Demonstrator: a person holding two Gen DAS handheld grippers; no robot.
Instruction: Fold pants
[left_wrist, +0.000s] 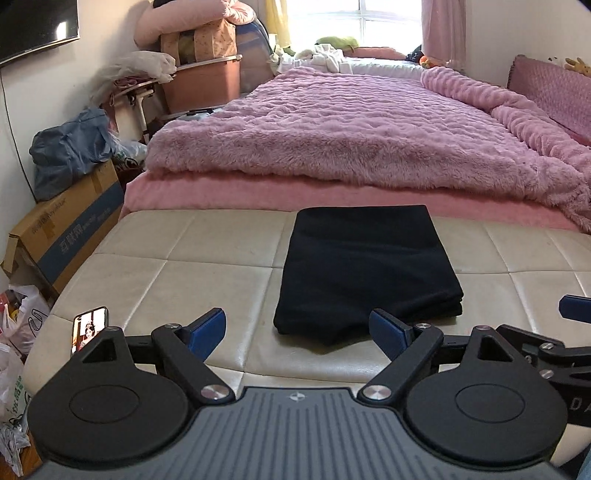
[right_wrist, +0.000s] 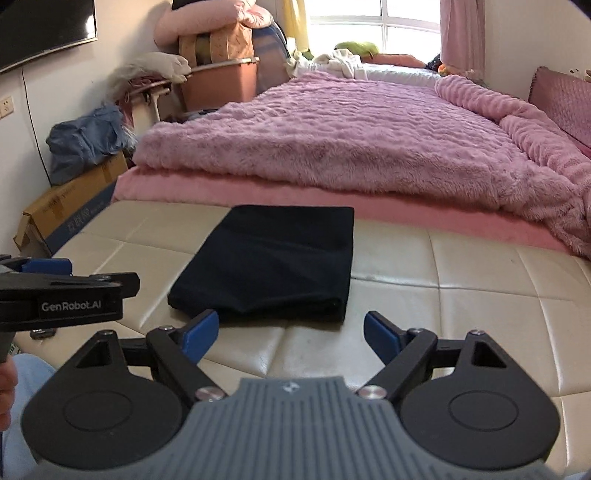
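The black pants (left_wrist: 364, 269) sit folded into a neat rectangle mid-bench (left_wrist: 207, 254), reaching its far edge by the pink bed (left_wrist: 332, 125). Left gripper (left_wrist: 297, 330) and right gripper (right_wrist: 291, 332) both hang wide apart at the near edge, gripping nothing.

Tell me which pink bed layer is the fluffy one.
The blanket on top: mauve, long rippled pile, its edge folded over. The sheet under it is smooth, salmon pink, and shows only as a strip by the bench.
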